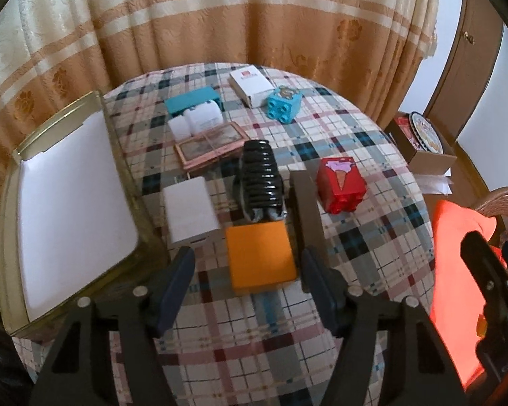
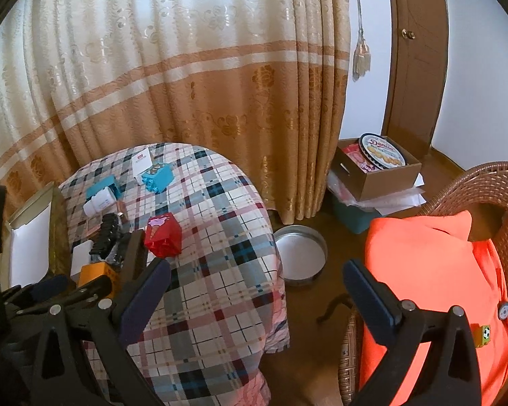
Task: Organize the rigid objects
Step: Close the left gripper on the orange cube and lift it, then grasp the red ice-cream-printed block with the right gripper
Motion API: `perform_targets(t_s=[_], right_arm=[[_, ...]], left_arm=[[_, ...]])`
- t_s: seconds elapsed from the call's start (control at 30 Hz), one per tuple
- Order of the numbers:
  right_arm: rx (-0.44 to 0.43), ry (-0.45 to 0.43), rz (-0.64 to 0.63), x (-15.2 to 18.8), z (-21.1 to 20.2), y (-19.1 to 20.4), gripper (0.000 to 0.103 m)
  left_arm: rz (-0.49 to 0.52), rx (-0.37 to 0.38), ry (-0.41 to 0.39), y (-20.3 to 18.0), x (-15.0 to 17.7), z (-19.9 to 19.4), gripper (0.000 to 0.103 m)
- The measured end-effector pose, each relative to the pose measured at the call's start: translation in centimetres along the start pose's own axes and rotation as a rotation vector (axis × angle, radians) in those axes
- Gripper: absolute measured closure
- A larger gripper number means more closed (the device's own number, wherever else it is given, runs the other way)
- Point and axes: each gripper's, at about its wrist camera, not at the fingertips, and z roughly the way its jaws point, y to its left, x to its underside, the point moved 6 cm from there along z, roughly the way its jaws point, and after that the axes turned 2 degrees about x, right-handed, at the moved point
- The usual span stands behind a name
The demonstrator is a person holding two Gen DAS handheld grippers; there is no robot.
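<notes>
Tongs on the left gripper [image 1: 247,267] are wide apart, with an orange box [image 1: 260,257] between them on the table [image 1: 372,253]. Right gripper [image 2: 254,287] is open too, holding nothing, beside the table.

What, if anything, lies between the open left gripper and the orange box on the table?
Nothing visible. The left gripper is open, its fingers either side of the orange box with only bare tablecloth between. The white box and the dark brown block flank the path closely but do not cross it.
</notes>
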Motion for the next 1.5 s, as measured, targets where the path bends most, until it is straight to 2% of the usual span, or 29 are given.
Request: perform_targets(t_s=[0.2, 0.53, 0.8, 1.0, 1.07, 1.1, 1.3, 1.5], right_arm=[[-0.007, 0.019, 0.004, 0.3, 0.8, -0.3, 0.000], [-0.030, 0.037, -0.035, 0.3, 1.9, 1.5, 0.000], [-0.045, 0.043, -0.067, -0.2, 3.2, 2.9, 0.000], [-0.079, 0.056, -0.092, 0.0, 3.9, 4.0, 0.005], [-0.088, 0.066, -0.094, 0.2, 4.1, 4.3, 0.007], [-0.088, 0.070, -0.096, 0.3, 4.1, 4.4, 0.007], [-0.090, 0.086, -0.082, 0.4, 4.3, 4.4, 0.007], [-0.124, 0.090, -0.081, -0.1, 4.7, 5.2, 0.007]], left_arm=[[-0.019, -0.004, 0.026, 0.3, 0.4, 1.2, 0.038], [-0.041, 0.000, 0.071, 1.2, 1.0, 2.7, 0.038], [-0.019, -0.008, 0.043, 1.6, 0.8, 2.8, 0.035], [0.001, 0.008, -0.005, 2.3, 0.9, 2.5, 0.045], [0.004, 0.011, -0.009, 2.5, 0.9, 2.5, 0.053], [0.006, 0.020, -0.013, 2.5, 0.8, 2.4, 0.064], [-0.038, 0.097, -0.009, 3.4, 0.8, 2.0, 0.064], [-0.021, 0.127, -0.070, 3.6, 0.7, -0.4, 0.064]])
